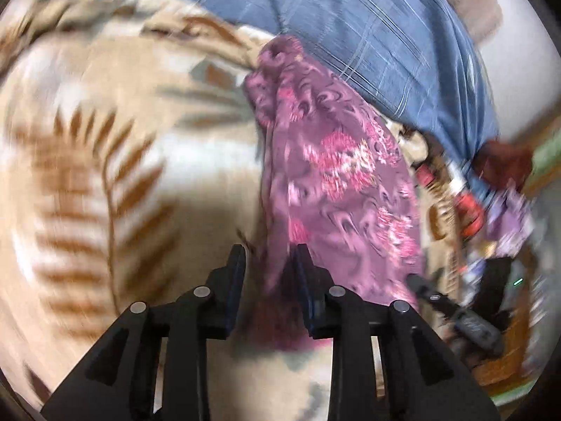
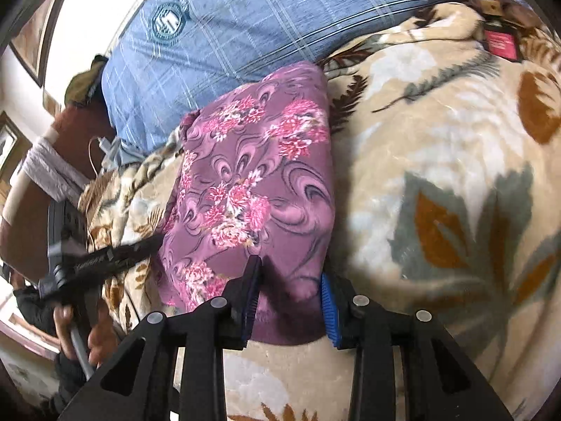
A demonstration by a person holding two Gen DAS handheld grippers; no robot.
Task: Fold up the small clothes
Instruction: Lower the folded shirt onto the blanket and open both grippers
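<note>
A purple garment with pink flowers (image 1: 333, 175) (image 2: 252, 175) lies as a long folded strip on a beige leaf-patterned blanket (image 1: 105, 140) (image 2: 438, 140). My left gripper (image 1: 268, 263) is open, its fingers standing either side of the garment's near left edge without pressing it. It also shows in the right wrist view as a black left gripper (image 2: 115, 256) whose tips reach the cloth's left side. My right gripper (image 2: 291, 280) is open over the garment's near end; one finger rests above the cloth and the blue pad stands at its right edge.
A blue checked cloth with a round emblem (image 2: 228, 28) (image 1: 368, 35) lies behind the garment. A person's hand (image 2: 94, 336) holds the left gripper's handle. A pink tag (image 2: 499, 44) sits at the blanket's far right. Blurred clutter (image 1: 491, 210) lies beyond the bed's edge.
</note>
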